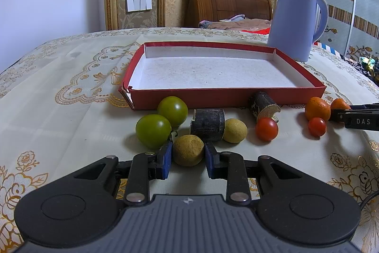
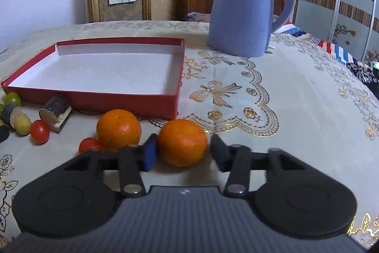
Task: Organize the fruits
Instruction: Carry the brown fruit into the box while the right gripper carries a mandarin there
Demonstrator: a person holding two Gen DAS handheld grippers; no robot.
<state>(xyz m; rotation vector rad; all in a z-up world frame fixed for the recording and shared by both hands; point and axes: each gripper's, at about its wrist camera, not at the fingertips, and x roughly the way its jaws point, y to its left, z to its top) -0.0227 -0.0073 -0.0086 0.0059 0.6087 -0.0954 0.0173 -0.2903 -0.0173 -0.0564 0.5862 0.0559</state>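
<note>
Fruits lying loose on tabletop (image 1: 71,77) before empty red tray (image 1: 220,96): left gripper (image 1: 188,157) clamping a longan (image 1: 188,150), right gripper (image 2: 183,153) bracketing an orange (image 2: 182,142), pads not quite touching. Next: lift both w/o squashing, carry over rim.

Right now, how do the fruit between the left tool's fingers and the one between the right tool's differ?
The tan fruit is dull, speckled yellow-brown; the orange is bright and glossy. The left gripper is pressed shut on the tan fruit, while the right gripper shows a gap beside the orange. Green tomatoes neighbour the tan fruit; a second orange neighbours the other. Both are round and rest on the tablecloth.
</note>
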